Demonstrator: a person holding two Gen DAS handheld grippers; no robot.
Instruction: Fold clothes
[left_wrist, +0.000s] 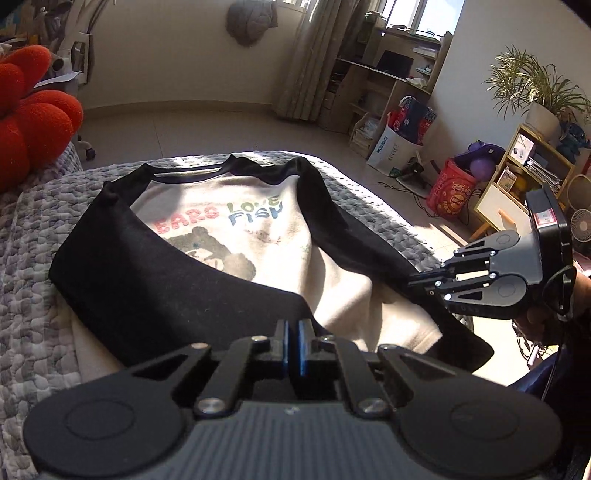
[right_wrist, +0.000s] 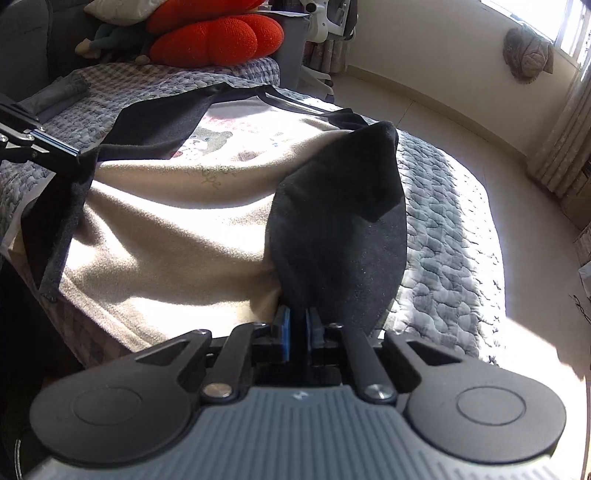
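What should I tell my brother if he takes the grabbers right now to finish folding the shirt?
Left gripper: shut on the shirt's left black sleeve.
Right gripper: shut on the right black sleeve.
The shirt lies print-up on the quilted bed.
Done: both sleeves gripped and lifted near their ends.
Left: probably fold both sleeves across the chest, let go, then fold the body.

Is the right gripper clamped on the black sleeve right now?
Yes: in the right wrist view the right gripper has its blue pads closed on the end of the black sleeve, which rises from between them over the cream shirt body.
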